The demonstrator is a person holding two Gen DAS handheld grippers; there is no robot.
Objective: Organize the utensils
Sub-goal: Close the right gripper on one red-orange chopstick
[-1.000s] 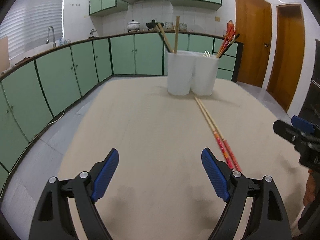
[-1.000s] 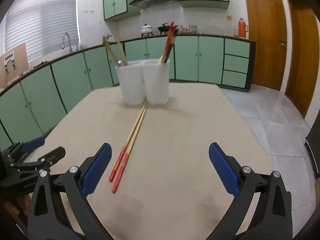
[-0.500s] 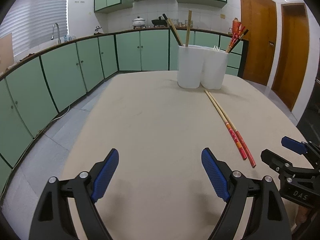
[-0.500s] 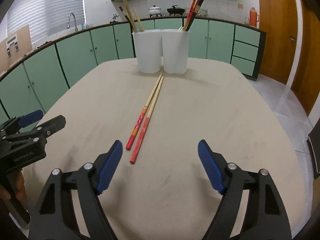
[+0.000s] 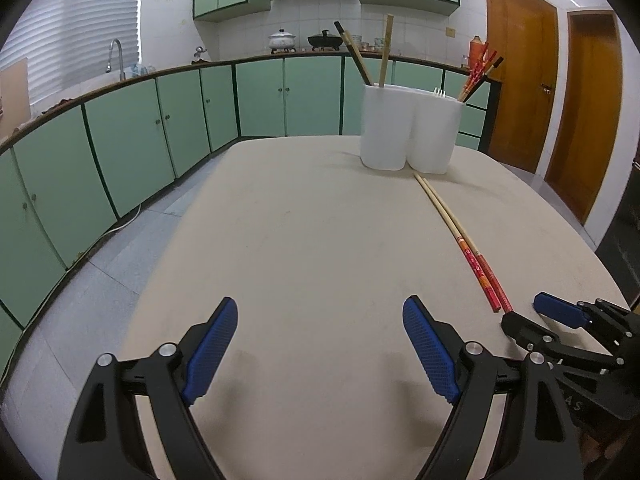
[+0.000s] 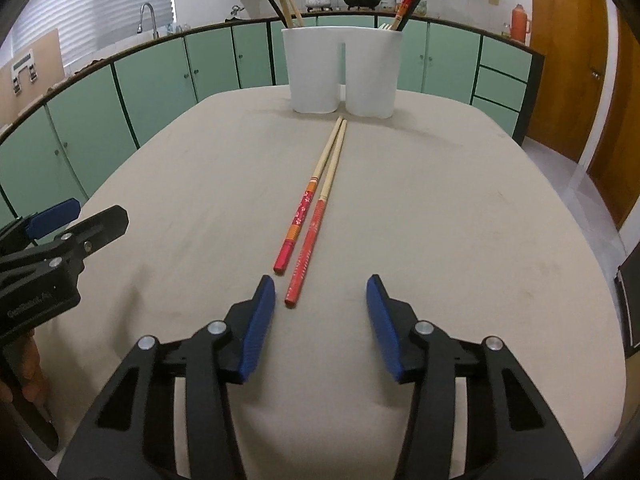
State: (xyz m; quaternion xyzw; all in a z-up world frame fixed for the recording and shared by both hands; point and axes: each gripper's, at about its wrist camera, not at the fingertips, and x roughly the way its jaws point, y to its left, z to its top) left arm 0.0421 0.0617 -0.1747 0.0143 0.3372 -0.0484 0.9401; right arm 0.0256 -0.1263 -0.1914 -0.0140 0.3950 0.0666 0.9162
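Two chopsticks (image 6: 316, 204) with red handles and pale tips lie side by side on the beige table (image 6: 460, 216), pointing at a white two-cup utensil holder (image 6: 342, 74) at the far end. The holder has wooden and red chopsticks standing in it. My right gripper (image 6: 320, 300) is open, low over the table, its jaws just short of the red handle ends. My left gripper (image 5: 320, 328) is open and empty, left of the chopsticks (image 5: 460, 236). The holder (image 5: 412, 128) also shows in the left wrist view.
Green kitchen cabinets (image 5: 120, 148) with a sink run along the left and back. Wooden doors (image 5: 520, 96) stand at the right. The table's left edge (image 5: 160, 248) drops to a tiled floor.
My right gripper has moved forward and down toward the chopsticks' red ends, and its jaws have narrowed. My left gripper has shifted left and lower; the right gripper now shows at its right.
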